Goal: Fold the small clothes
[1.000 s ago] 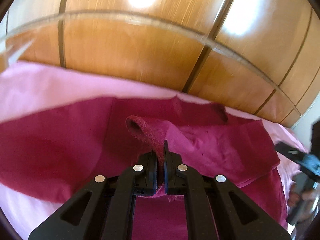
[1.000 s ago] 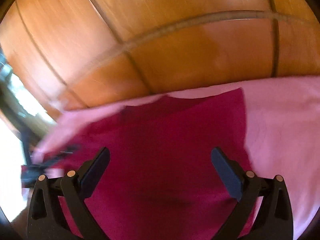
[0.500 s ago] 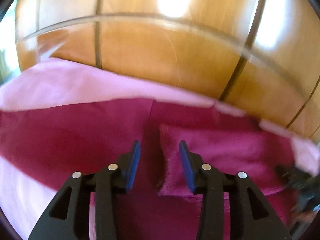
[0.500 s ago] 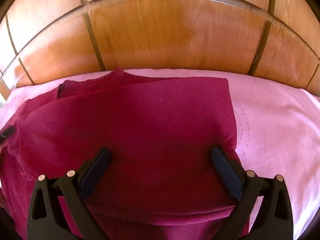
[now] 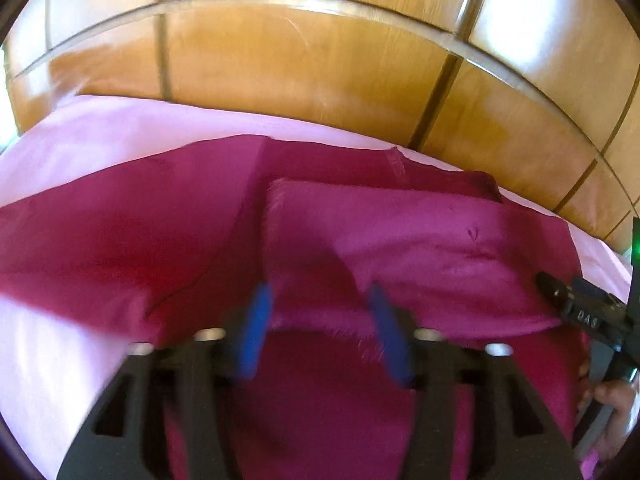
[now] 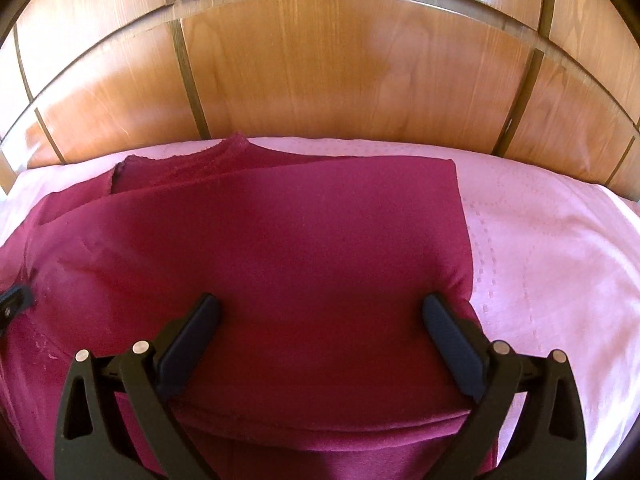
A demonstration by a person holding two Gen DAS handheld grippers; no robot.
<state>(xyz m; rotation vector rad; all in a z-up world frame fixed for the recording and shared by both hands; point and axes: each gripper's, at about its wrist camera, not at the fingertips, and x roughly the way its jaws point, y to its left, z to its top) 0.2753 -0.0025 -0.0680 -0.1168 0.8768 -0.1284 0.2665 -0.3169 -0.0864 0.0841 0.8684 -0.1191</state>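
Observation:
A dark magenta cloth (image 5: 400, 240) lies on the pink bedsheet (image 5: 100, 132), with a top layer folded over its right part. My left gripper (image 5: 318, 300), blurred, hovers over the near edge of that folded layer. Its jaws are opening and the blue pads (image 5: 256, 320) press on nothing. In the right wrist view the same cloth (image 6: 300, 232) lies flat with a smooth top fold. My right gripper (image 6: 320, 308) stands wide open just above it, with the fingers apart from the fabric. The right gripper's body (image 5: 580, 312) and a hand (image 5: 612, 400) show at the left view's right edge.
A glossy wooden headboard (image 6: 320, 68) rises right behind the bed. Bare pink sheet (image 6: 540, 248) stretches to the right of the cloth. The tip of the left gripper (image 6: 14, 300) pokes in at the left edge of the right wrist view.
My left gripper, shut on a raised cloth edge a second ago, has opened and let it go; the layer now lies flat. The right gripper stayed open and sank toward the cloth.

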